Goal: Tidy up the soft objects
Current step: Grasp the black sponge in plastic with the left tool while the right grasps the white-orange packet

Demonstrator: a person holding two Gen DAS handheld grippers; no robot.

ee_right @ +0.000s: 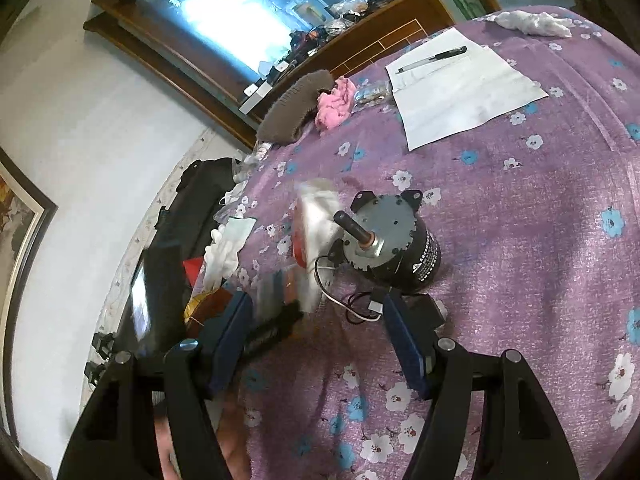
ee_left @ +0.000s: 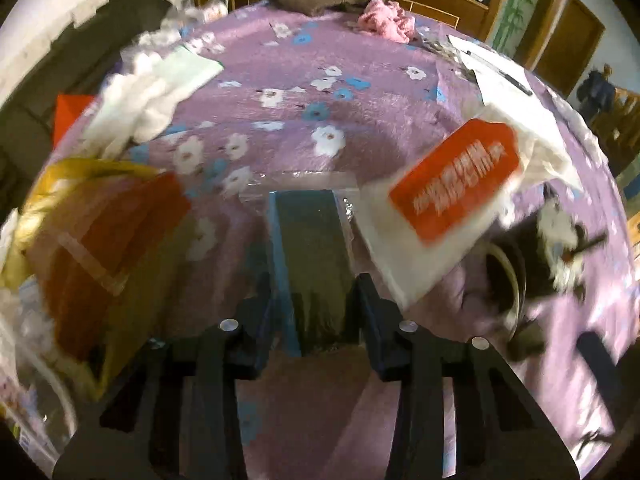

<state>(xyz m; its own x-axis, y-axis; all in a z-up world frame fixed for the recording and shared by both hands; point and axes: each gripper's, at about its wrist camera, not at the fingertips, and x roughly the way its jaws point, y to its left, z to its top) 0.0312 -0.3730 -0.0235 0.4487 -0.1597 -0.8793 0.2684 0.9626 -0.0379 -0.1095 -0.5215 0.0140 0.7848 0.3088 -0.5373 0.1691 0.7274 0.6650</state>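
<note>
- Evidently clamped: left gripper [ee_left: 316,300] shut on a flat dark packet in clear film [ee_left: 310,248], packet running straight ahead between the fingers.
- Probably light, floppy and slick; better pinched across the middle than at the crinkly film edge.
- Just right of it, white pack with orange label [ee_left: 440,200], blurred, likely soft.
- Right gripper [ee_right: 316,332] wide open, empty, motor [ee_right: 394,240] just ahead.
</note>
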